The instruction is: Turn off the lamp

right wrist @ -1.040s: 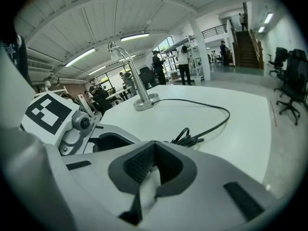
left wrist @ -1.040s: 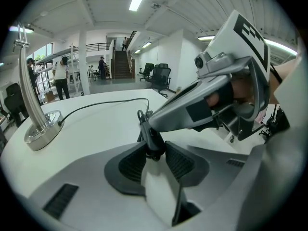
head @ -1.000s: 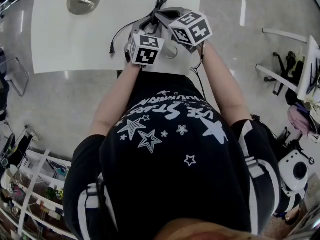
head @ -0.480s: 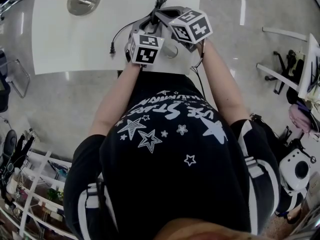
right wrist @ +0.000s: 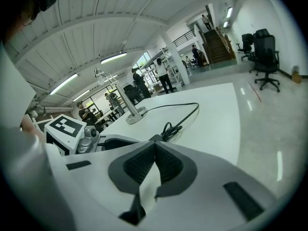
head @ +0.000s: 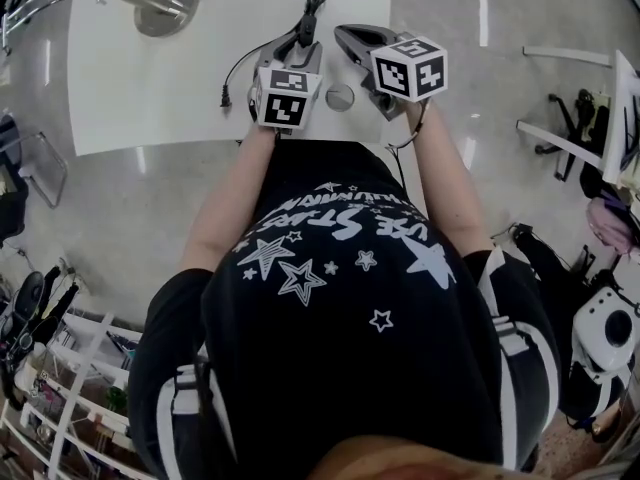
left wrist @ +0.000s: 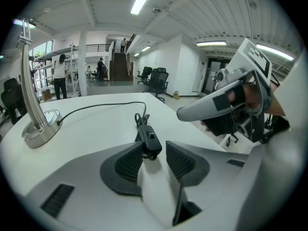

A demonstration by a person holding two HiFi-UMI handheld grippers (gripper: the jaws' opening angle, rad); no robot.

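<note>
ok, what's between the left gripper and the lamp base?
Left gripper view: the switch sits between the open jaws of the left gripper. Past it the cord runs over the table to the lamp base.

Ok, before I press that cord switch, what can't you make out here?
- Lamp head: cut off at the left gripper view's edge and the head view's left edge; too small in the right gripper view to say lit or not.
- Switch setting: button too small, left gripper view.
- Contact: whether the left fingers touch the switch is unclear; in the head view the marker cube covers them.
</note>
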